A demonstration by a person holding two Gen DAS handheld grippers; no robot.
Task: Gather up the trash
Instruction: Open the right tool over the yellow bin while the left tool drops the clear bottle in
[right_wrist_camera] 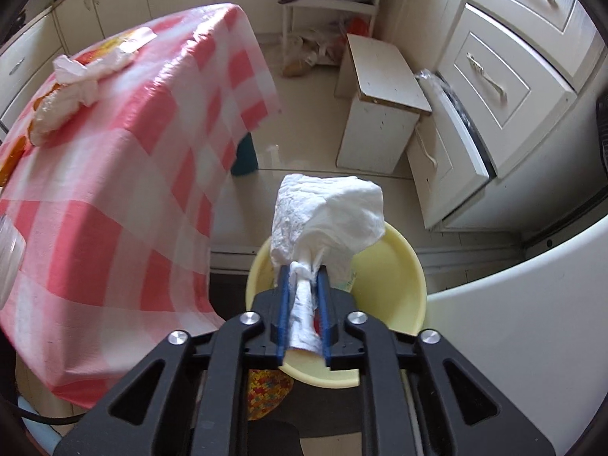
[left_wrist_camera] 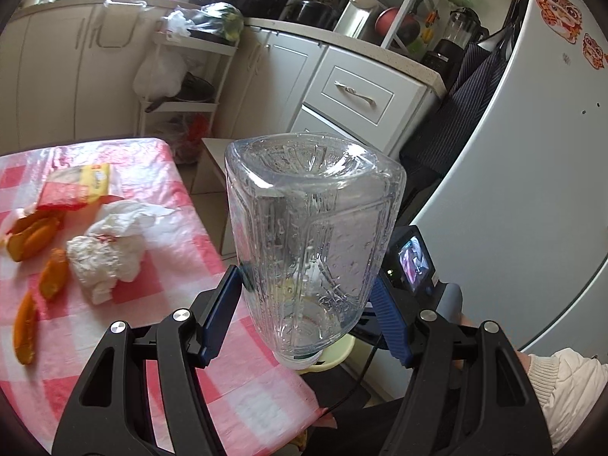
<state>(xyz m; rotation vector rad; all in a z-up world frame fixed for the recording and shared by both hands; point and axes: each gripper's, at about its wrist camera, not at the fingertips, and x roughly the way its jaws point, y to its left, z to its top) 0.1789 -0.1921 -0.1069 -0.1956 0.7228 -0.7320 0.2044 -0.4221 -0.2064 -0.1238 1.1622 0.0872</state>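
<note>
On the table [left_wrist_camera: 125, 304], peel slices [left_wrist_camera: 34, 235] lie at the left edge, a wrapper [left_wrist_camera: 76, 186] toward the far side and crumpled tissues [left_wrist_camera: 110, 247] nearer the right edge. The left gripper [left_wrist_camera: 307, 304] holds a clear bottle [left_wrist_camera: 311, 235], base pointing away, its jaws wide on the sides beyond the table's right edge. The right gripper [right_wrist_camera: 304, 288], jaws narrow, pinches a tissue wad [right_wrist_camera: 326, 216] above a yellow bin [right_wrist_camera: 387, 281] on the floor.
</note>
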